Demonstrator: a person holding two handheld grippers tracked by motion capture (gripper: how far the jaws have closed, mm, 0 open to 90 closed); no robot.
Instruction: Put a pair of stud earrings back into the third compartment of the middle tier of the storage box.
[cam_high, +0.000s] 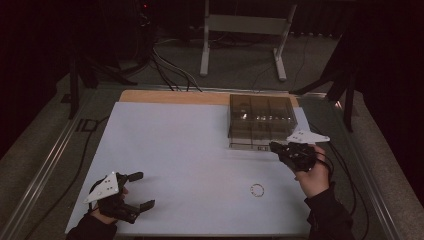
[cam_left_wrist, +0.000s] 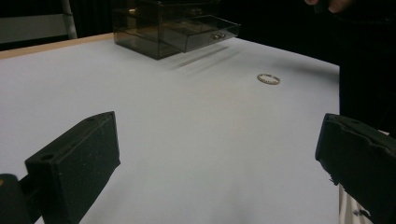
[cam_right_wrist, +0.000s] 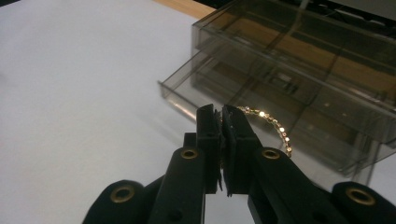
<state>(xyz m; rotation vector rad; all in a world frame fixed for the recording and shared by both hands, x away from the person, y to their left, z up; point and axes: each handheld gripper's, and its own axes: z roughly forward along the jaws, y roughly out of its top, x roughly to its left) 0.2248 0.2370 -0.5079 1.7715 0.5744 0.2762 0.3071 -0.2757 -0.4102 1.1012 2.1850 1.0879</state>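
Nearest the person, the left gripper rests on the white table with its jaws spread wide and empty, and a second bracelet lies flat on the sheet further right. Beyond it, the right gripper is clenched on a thin gold bracelet, held just in front of the open drawer of the smoky plastic box. The bracelet looks light, limp and slippery, so pinching one short stretch of chain seems best, letting the rest dangle.

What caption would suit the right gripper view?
Right gripper, jaws shut on a gold bracelet, before the smoky drawer box's open drawer.
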